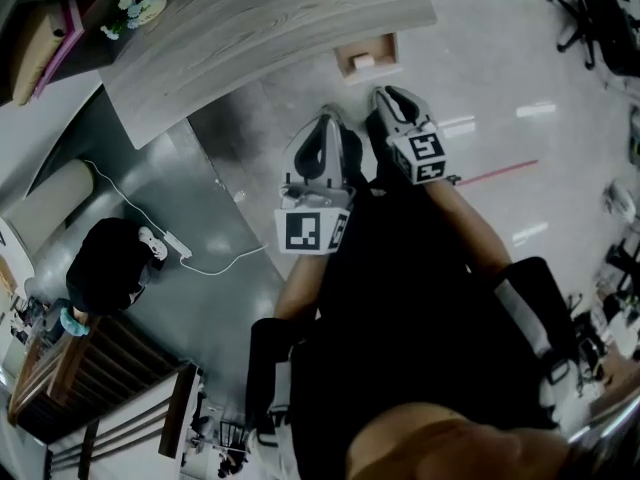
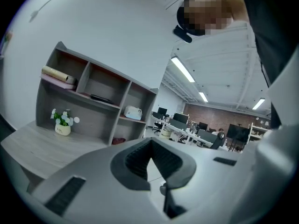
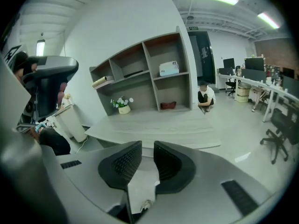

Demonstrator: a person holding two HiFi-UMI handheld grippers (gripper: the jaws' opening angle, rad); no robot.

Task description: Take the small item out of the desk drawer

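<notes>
Well, the open drawer (image 1: 345, 68) below the tabletop (image 1: 270, 28) edge holds the small white item (image 1: 362, 61), its long axis too small to tell, while my right gripper (image 3: 147, 146) stands slightly open and empty, my left gripper (image 2: 150, 143) closed.

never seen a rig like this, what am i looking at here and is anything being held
A person holds a gripper in each hand; no robot arm. The head view looks down from their head: left gripper, right gripper, the grey desk and its open drawer with a small pale item inside. The other two pictures come from cameras riding on each gripper, looking along its jaws toward the desk. The left jaws are together, the right slightly apart; neither holds anything.
</notes>
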